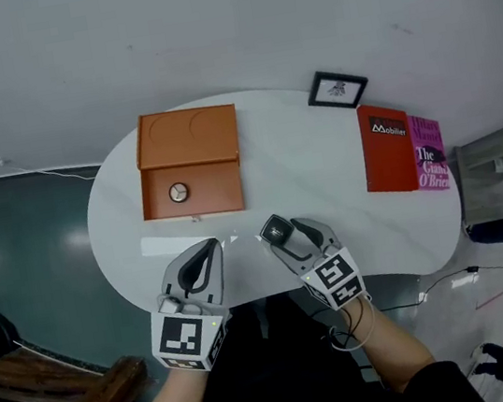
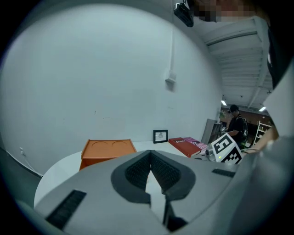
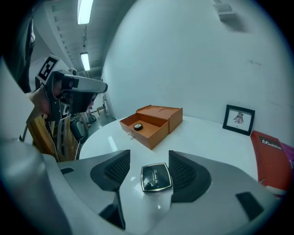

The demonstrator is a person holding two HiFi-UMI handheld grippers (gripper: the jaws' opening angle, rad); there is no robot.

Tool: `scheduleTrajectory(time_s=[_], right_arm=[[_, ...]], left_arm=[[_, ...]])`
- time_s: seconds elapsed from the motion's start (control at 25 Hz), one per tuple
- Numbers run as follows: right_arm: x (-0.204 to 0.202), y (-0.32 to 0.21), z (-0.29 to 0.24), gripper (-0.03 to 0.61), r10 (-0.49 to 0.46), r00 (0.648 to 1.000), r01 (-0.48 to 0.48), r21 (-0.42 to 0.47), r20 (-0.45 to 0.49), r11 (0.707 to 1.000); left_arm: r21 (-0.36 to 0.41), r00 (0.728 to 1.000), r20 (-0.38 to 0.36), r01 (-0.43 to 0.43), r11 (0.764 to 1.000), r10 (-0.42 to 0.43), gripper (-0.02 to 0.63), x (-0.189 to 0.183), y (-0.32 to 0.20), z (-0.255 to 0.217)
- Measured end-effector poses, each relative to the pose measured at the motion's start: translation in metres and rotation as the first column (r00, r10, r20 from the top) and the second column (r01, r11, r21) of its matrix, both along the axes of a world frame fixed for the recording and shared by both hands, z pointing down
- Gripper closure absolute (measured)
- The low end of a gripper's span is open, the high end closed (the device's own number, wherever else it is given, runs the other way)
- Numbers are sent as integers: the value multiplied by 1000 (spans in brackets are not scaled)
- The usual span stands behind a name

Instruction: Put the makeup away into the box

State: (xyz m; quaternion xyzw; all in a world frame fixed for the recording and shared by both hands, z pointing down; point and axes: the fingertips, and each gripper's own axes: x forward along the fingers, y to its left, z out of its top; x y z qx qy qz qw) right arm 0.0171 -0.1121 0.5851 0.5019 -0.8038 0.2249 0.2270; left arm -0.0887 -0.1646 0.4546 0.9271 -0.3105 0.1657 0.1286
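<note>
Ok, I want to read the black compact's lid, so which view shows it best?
The right gripper view: the compact lies lid up, close to the camera, between the open jaws of the right gripper, with its script visible. The head view shows it small and dark from above. The left gripper view doesn't show it.
</note>
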Motion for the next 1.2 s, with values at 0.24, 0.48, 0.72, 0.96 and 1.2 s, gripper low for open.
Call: scheduleTrajectory(time_s=[0.24,0.48,0.72,0.96,1.2], right_arm=[[5,-1,53,318,4,999,-9,-112,-47,994],[7,7,81,314,-28,998,17,-185,-57,983],[6,5,91,312,-69,992,50,-182,-102,982],[-1,3,90,311,-127,983,102,-179,-133,979],[-4,3,93,310,-178,963,152,-136,-204,979]], left_arm=[[-55,999,5,-41,998,41,609,6,7,21],[-90,998,33,-57,994,61,609,11,17,37],[-107,997,38,-60,992,65,609,19,22,43],[-114,997,34,-59,992,64,609,25,23,43],[-125,998,37,-48,991,53,609,26,22,48]])
